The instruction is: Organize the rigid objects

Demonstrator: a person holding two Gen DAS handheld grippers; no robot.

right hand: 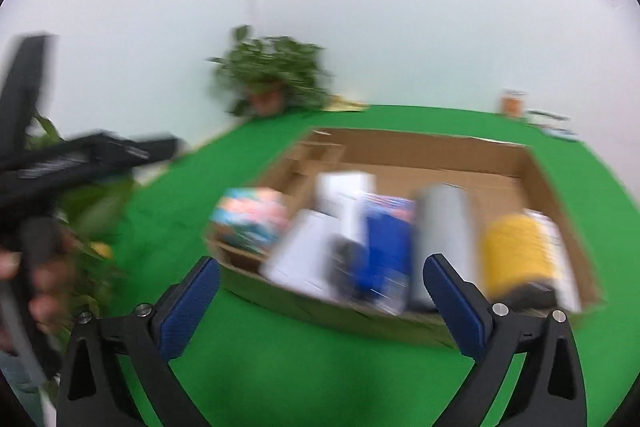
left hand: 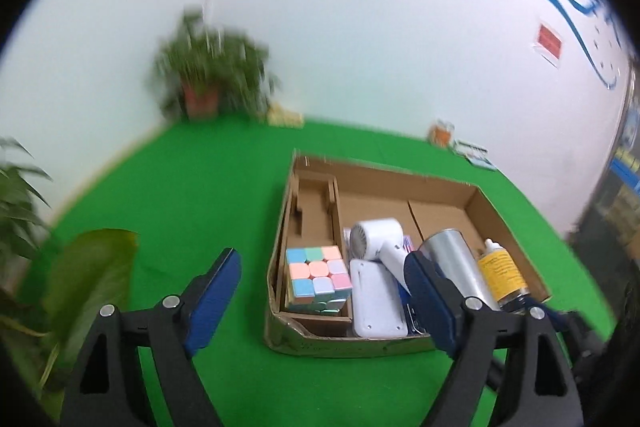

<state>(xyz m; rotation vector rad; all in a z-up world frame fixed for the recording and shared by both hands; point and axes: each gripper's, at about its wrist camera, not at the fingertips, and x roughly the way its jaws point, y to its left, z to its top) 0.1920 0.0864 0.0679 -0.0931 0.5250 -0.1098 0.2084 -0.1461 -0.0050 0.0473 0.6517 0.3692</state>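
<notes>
left wrist view: the cardboard box (left hand: 512,223) lies just ahead of the left gripper (left hand: 320,291), long axis running away to the right. both grippers spread wide, empty — right gripper (right hand: 320,303) too. silver can (left hand: 456,267) lies lengthwise, pointing away; puzzle cube (left hand: 318,277) sits ahead — approach squarely, slowly.

Right tongs (right hand: 320,291) agape, empty, before cardboard box (right hand: 436,143).
</notes>
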